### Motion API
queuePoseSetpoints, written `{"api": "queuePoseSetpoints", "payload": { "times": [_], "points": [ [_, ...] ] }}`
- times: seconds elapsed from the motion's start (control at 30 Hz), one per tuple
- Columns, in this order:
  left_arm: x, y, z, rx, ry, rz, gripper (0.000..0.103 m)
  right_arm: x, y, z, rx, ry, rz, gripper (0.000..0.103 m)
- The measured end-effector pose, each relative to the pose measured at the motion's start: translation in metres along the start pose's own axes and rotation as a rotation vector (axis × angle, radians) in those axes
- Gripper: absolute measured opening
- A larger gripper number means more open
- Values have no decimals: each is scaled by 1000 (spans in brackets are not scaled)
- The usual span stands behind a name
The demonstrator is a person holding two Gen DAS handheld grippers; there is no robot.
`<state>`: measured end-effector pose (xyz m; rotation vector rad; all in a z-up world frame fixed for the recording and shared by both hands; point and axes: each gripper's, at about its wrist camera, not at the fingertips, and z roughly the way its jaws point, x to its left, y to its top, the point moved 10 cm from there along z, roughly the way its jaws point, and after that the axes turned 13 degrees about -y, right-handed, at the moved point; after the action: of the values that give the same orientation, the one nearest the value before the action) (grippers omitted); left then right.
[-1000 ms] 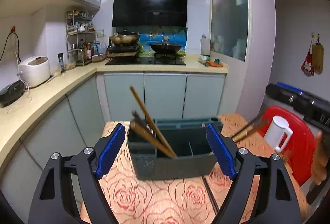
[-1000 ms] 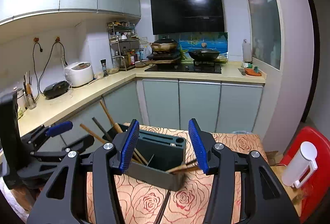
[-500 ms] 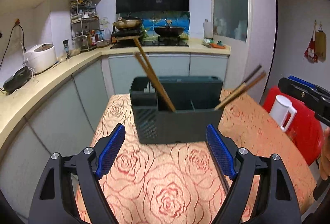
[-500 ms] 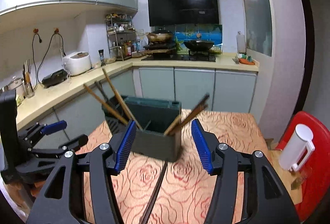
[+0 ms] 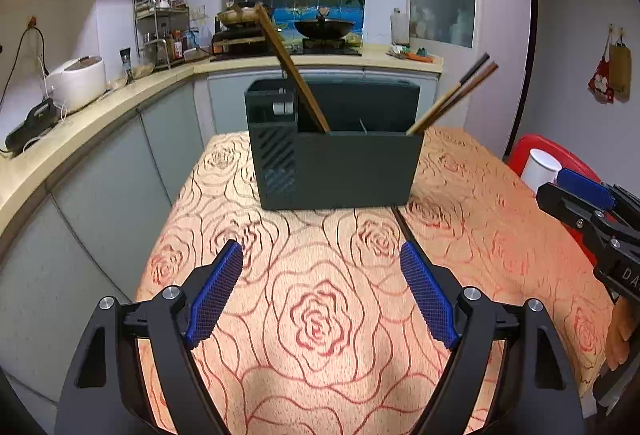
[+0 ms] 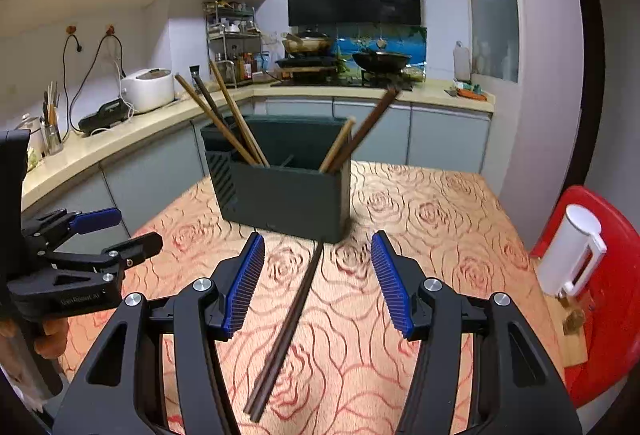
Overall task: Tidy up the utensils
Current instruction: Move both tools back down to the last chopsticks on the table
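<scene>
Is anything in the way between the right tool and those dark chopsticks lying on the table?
Nothing visible is. The right tool hangs open right above the dark chopsticks, which lie flat on the rose tablecloth between its fingers. The dark green holder stands farther back, past their far tips.

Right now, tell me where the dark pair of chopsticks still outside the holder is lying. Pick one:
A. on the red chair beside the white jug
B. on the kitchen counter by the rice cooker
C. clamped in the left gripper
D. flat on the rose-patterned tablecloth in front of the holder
D: the dark chopsticks lie flat on the tablecloth, running from the holder toward the open right gripper, with nothing gripping them.
</scene>
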<state>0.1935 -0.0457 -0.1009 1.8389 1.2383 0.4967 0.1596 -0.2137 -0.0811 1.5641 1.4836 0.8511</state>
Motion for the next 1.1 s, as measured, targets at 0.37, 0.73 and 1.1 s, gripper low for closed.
{"api": "queuePoseSetpoints", "payload": {
  "times": [0.37, 0.73, 1.1],
  "points": [
    [4, -52, 18, 91, -22, -66, 78, -16, -45, 10, 80, -35, 49, 54],
    [-17, -96, 27, 169, -87, -47, 79, -22, -75, 20, 136, -48, 54, 54],
    [-77, -120, 45, 256, -179, 82, 79, -34, -82, 22, 149, -52, 87, 54]
  ]
}}
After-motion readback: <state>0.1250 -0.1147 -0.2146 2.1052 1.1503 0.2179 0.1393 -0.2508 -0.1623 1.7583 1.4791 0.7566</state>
